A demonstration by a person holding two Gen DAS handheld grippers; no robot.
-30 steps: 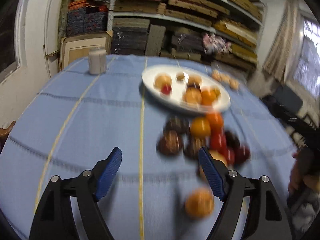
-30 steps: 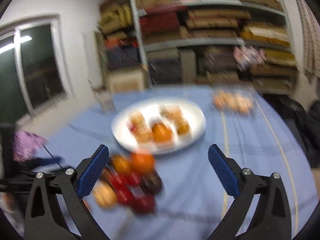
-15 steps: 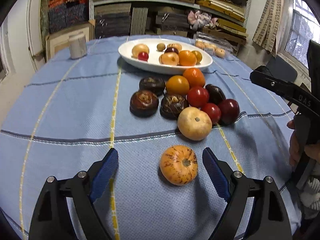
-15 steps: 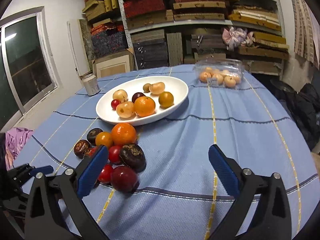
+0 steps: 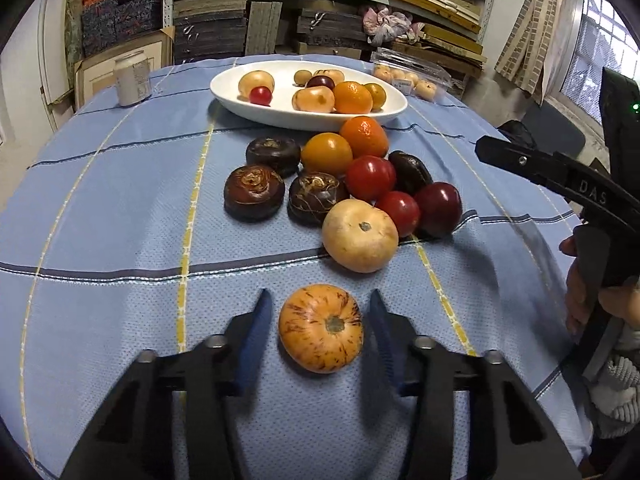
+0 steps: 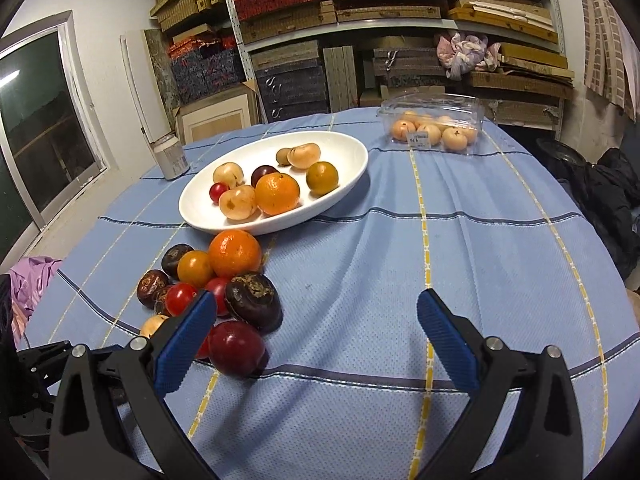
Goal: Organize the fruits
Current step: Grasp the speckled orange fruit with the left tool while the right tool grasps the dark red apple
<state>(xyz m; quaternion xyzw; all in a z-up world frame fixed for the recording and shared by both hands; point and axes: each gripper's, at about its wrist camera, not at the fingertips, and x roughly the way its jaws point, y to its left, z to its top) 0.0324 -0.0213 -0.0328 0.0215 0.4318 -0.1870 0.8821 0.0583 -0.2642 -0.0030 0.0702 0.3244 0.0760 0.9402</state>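
A streaked orange fruit (image 5: 321, 328) lies alone on the blue checked tablecloth (image 5: 120, 220). My left gripper (image 5: 319, 297) has a blue pad on each side of it; the jaws are closing, with a thin gap still showing on both sides. Just beyond are a pale round fruit (image 5: 360, 236) and a pile of red, orange and dark brown fruits (image 5: 328, 176). The white oval plate (image 5: 280, 116) behind holds several fruits. My right gripper (image 6: 316, 300) is open over bare cloth, with a dark red fruit (image 6: 236, 348) beside its left finger.
A pale can (image 5: 130, 80) stands at the far left of the table. At the far right is a clear plastic box of pale fruits (image 6: 432, 128). A hand (image 5: 580, 292) holds the other tool at the right edge. Shelves of boxes fill the back wall.
My left gripper has come down and forward onto the streaked orange fruit, and its jaws have narrowed from wide apart to close beside it. The right gripper has hardly moved.
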